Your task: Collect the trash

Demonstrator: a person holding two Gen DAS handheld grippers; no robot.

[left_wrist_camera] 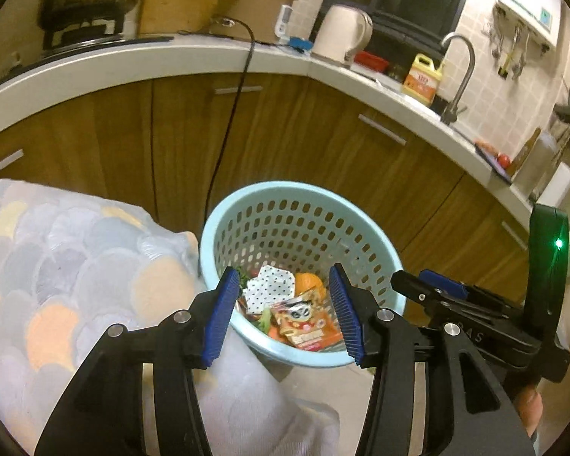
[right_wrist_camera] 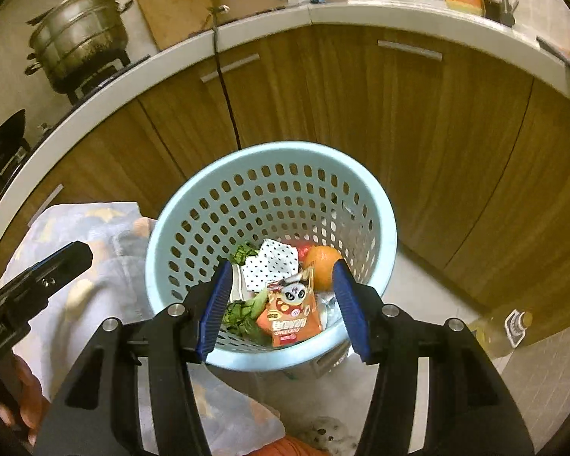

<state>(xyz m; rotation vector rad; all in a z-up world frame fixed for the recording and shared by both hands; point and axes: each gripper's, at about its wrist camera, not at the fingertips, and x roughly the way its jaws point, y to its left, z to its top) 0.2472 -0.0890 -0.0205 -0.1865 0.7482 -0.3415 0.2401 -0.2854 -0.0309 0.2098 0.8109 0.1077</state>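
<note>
Blue ribbed pads (left_wrist_camera: pixel 218 319) on black jaws fill the bottom of each view. Both grippers hover over the bin, tilted down into its mouth, most likely so anything let go falls inside rather than on the floor. The left gripper (left_wrist_camera: pixel 283 317) has its fingers apart with nothing between them; the right gripper (right_wrist_camera: pixel 285 313) likewise stands spread and empty. In the left view the right gripper's black body sits at 4 o'clock, so the two hang close, side by side.

The bin (right_wrist_camera: pixel 376 212) is pale blue plastic, round, tapering downward, its wall pierced with rows of oval holes. It stands on the tiled floor just before the wooden cabinets (right_wrist_camera: pixel 361 98), within easy reach of the counter.

The trash lies at the bin's bottom. An orange snack packet (right_wrist_camera: pixel 290 313) of glossy, crinkled foil with a panda face lies toward 6 o'clock. A white dotted cloth or paper (right_wrist_camera: pixel 271 266), soft and folded, sits at 11 o'clock of it. An orange (right_wrist_camera: pixel 323 262), round and dimpled, rests against the wall at 1 o'clock. Leafy greens (right_wrist_camera: pixel 243 313), limp and ruffled, lie at 9 o'clock.

A person's fleecy trouser leg (left_wrist_camera: pixel 76 266), patterned in pastel scales, is at 9 o'clock, touching the bin's rim. A black cord (left_wrist_camera: pixel 231 114) hangs from the counter behind.
</note>
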